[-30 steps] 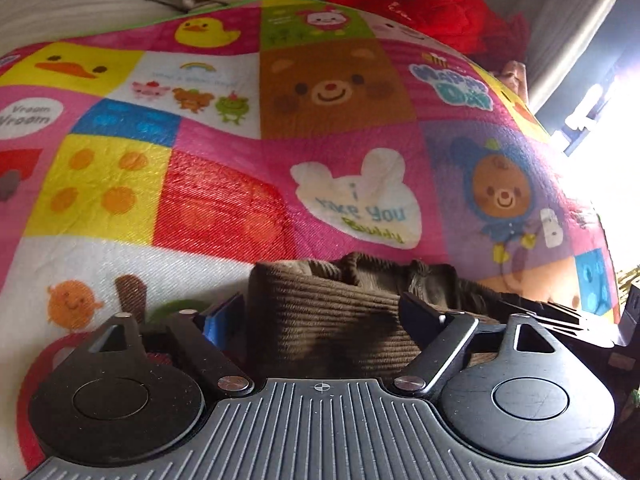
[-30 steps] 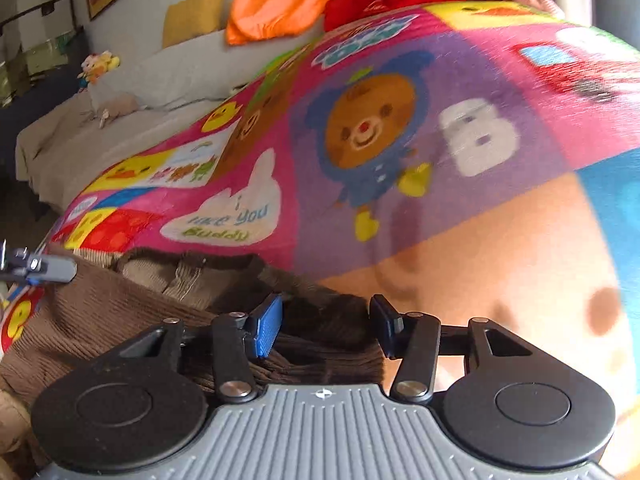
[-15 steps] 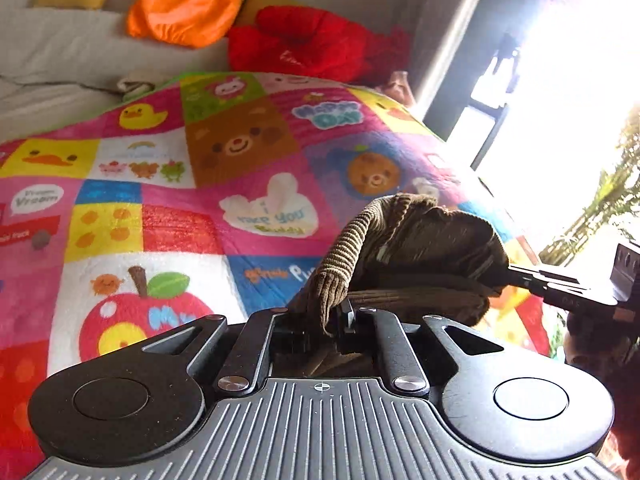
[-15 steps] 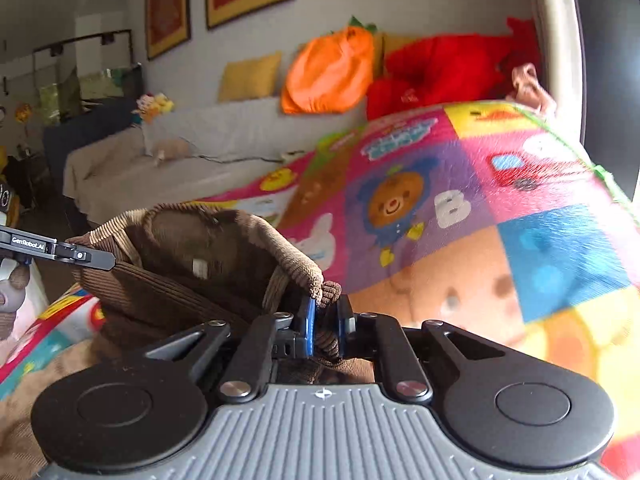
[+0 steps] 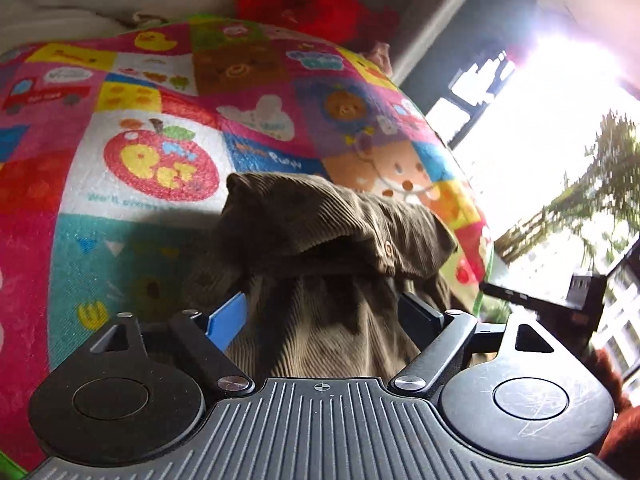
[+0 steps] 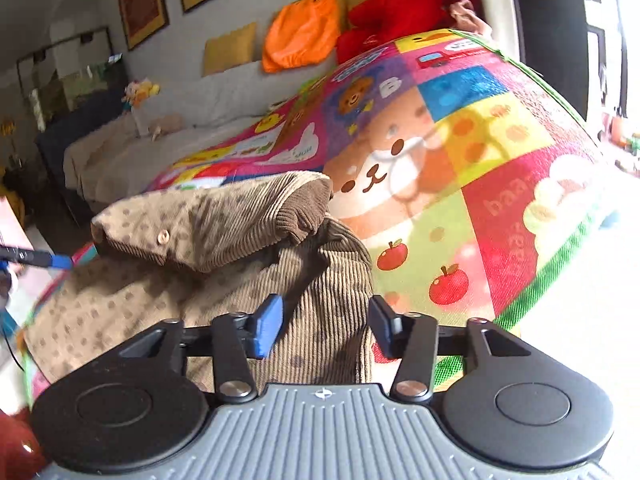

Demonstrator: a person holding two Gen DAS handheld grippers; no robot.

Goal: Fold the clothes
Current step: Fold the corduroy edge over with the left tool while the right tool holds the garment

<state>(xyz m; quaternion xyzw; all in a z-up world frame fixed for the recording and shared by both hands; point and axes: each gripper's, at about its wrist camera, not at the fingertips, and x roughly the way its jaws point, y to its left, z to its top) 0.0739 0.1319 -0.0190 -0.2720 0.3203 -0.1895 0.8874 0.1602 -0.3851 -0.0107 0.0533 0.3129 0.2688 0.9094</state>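
Brown corduroy garment (image 6: 248,264) on the play mat (image 6: 500,184), one part lying doubled over the rest; further folds likely remain. Left gripper (image 5: 324,314) and right gripper (image 6: 326,326) both spread wide, holding nothing.

Setting: a home living room or playroom. A children's play mat (image 6: 500,152) printed with bears, apples and ducks covers the floor; behind it, a low sofa (image 6: 224,96) under pale covers carries an orange pumpkin cushion (image 6: 300,36), a red plush (image 6: 404,8) and a yellow pillow (image 6: 230,48). Framed pictures (image 6: 140,0) hang on the wall; a bright window (image 5: 560,140) looks onto trees.
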